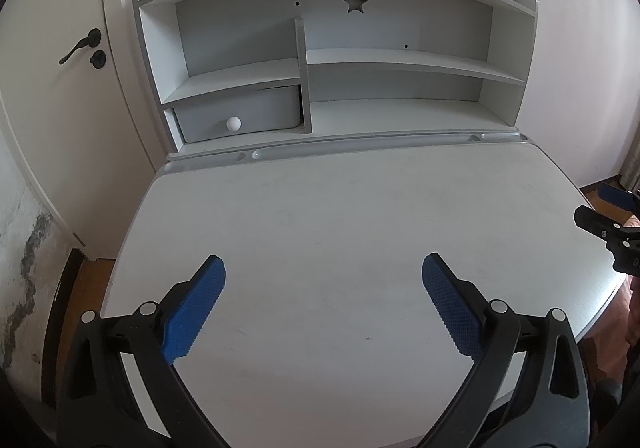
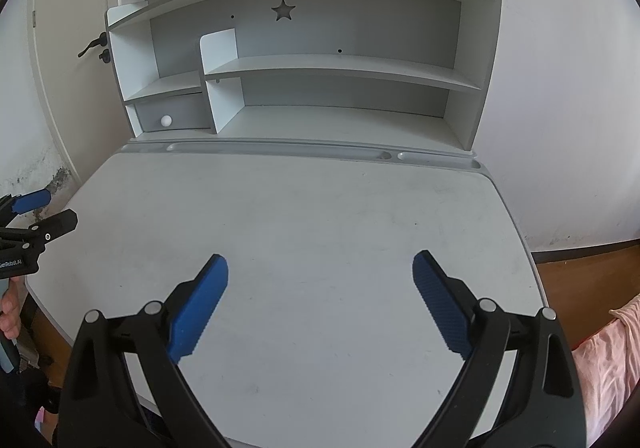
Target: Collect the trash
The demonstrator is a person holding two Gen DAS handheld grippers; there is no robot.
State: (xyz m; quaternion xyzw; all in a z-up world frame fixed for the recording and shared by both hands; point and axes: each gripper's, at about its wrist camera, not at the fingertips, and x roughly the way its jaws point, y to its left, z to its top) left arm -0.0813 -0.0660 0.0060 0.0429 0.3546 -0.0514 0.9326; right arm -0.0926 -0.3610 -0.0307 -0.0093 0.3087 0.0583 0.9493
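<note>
No trash shows in either view. My left gripper (image 1: 323, 268) hovers open over the near part of the white desk top (image 1: 320, 216), nothing between its blue pads. The right gripper (image 2: 320, 266) is likewise open above the desk top (image 2: 304, 216), holding nothing. Each gripper appears at the edge of the other's view: the right gripper (image 1: 600, 214) off the desk's right side, the left gripper (image 2: 44, 210) off its left side, both open there too.
A white shelf unit (image 1: 336, 60) stands at the back of the desk, with a small drawer and white knob (image 1: 233, 123). Grey pen grooves (image 1: 360, 144) run along the desk's far edge. A door with a black handle (image 1: 80, 46) is to the left. Pink fabric (image 2: 608, 360) lies at the right.
</note>
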